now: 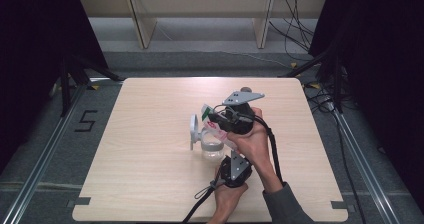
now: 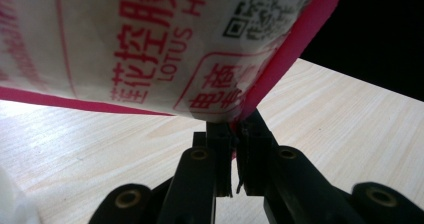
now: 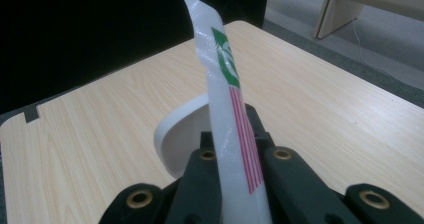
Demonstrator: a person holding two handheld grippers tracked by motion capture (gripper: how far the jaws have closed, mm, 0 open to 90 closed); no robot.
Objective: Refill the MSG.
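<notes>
Black jaws of the left gripper (image 2: 234, 156) stood pressed together on the lower corner of a white packet (image 2: 150, 49) printed with red characters and edged in pink; packet loomed close over the lens in the left gripper view, wooden table (image 2: 340, 119) beyond. Right gripper (image 3: 235, 149) likewise clamped on the same packet, pinching its thin edge, which rose upright between the jaws with a green mark and red stripes near the top. Behind that edge, a white round lid (image 3: 172, 139) showed, tilted.

High view: both grippers met near the table's centre, slightly toward the person's side. Left gripper (image 1: 225, 156) low, held by the left hand (image 1: 227, 196) at the near edge. Right gripper (image 1: 220, 118) above it, gripped by the right hand (image 1: 252, 141), grey plate on top. Packet (image 1: 210, 119) stretched between them, held over a clear jar (image 1: 212, 146) standing on the table (image 1: 150, 164). White lid (image 1: 193, 130) stood on edge just beside the jar's left.
</notes>
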